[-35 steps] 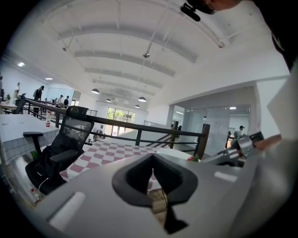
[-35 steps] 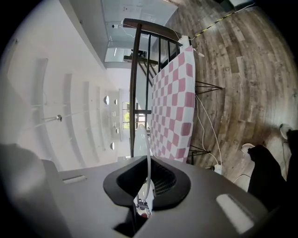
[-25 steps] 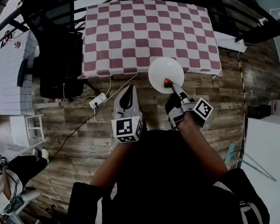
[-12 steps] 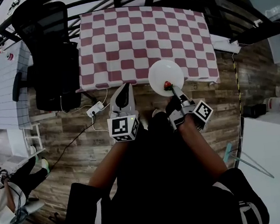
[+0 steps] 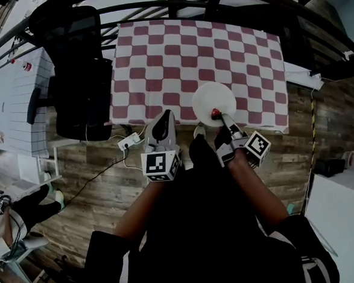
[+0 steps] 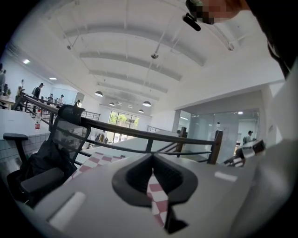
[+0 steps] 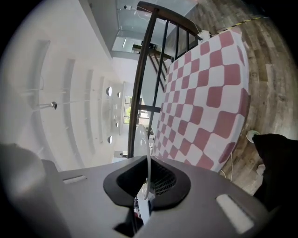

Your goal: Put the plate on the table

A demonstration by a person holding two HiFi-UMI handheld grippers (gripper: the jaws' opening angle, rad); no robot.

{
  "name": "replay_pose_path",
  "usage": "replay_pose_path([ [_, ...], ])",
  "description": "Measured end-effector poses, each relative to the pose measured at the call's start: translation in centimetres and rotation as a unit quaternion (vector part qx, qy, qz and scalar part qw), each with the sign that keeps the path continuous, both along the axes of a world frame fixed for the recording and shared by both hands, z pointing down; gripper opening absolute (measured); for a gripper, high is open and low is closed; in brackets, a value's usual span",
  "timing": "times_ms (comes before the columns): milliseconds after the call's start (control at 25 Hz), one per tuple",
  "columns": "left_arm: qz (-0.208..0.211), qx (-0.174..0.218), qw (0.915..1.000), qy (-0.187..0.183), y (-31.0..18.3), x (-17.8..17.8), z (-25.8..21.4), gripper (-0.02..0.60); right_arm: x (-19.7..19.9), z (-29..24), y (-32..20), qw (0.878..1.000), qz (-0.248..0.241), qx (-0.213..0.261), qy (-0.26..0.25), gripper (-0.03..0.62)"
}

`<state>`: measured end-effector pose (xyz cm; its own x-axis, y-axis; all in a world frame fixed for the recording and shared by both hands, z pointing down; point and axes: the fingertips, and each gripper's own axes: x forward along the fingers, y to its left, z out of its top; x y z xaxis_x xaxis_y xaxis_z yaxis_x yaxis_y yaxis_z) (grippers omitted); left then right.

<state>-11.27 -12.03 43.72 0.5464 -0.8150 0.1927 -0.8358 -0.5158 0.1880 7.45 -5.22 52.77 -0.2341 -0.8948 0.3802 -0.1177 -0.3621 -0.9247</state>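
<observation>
I am in a big bright room with a brown wooden floor [image 5: 95,186]. The worktop [image 5: 159,54] has a red and white checked cloth on it. A black office chair [image 5: 75,66] stands at the left side of the worktop.

My right gripper [image 5: 216,113] has its jaws pinched tight on the rim of the white plate [image 5: 210,98]. In the right gripper view the plate [image 7: 142,144] stands thin and edge-on between my jaws. From my head, the plate is over the near edge of the worktop, toward its right end. I cannot tell if it touches the cloth or hangs just above it.

My left gripper [image 5: 162,125] is just off the near edge of the worktop, over the floor. Its jaws are closed at the tips with only a thin slit between them. They hold nothing, and I can see the checked cloth through the slit.

I think I am at the bringing step, with the plate not yet put down and let go. Next I should hold the plate flat and lower it slowly onto the cloth. It should go a bit farther in from the near edge, so it does not tip off. Then I can open my right jaws and pull back gently.
</observation>
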Motion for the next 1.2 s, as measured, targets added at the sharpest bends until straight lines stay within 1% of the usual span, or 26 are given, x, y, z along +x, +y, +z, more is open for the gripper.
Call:
replay_pose_path([
  [80,-0.001,0.004,1.0,-0.009,-1.6,1.4,0.2,0.008,0.9,0.2,-2.1,1.0,-0.013,0.004,0.005,0.012],
  [200,0.005,0.005,1.0,-0.006,-3.5,3.7,0.5,0.008,2.2,0.2,-4.9,0.999,-0.039,0.025,0.023,0.011],
  [320,0.012,0.007,0.9998,-0.014,-4.9,5.7,1.0,0.008,3.1,0.1,-7.4,0.997,-0.054,0.055,0.013,0.011],
  [360,0.012,0.006,0.9997,-0.02,-5.4,6.2,1.3,0.008,3.5,0.4,-8.0,0.997,-0.056,0.054,0.008,0.011],
  [440,0.011,0.003,0.9994,-0.032,-6.0,7.0,1.9,0.008,4.4,1.7,-8.6,0.997,-0.064,0.033,0.008,0.011],
  [520,0.009,-0.004,0.9993,-0.037,-6.4,7.6,2.6,0.008,5.3,2.9,-9.0,0.997,-0.074,0.016,0.012,0.011],
  [640,0.0,-0.015,0.9991,-0.04,-6.9,8.1,3.5,0.008,6.2,3.8,-10.5,0.996,-0.087,0.034,0.013,0.011],
  [800,-0.022,-0.026,0.9982,-0.049,-7.6,8.1,4.5,0.008,6.9,6.0,-11.8,0.995,-0.1,0.022,0.002,0.011],
  [880,-0.029,-0.029,0.9978,-0.052,-8.0,8.4,4.9,0.008,7.2,7.0,-12.4,0.994,-0.11,0.018,0.006,0.011],
  [1040,-0.024,-0.022,0.9976,-0.061,-8.5,9.8,5.2,0.008,7.9,8.3,-14.0,0.991,-0.128,0.033,0.027,0.011],
  [1200,-0.023,-0.016,0.9972,-0.069,-9.0,10.2,5.0,0.008,8.4,9.7,-15.2,0.992,-0.118,0.053,0.008,0.012],
])
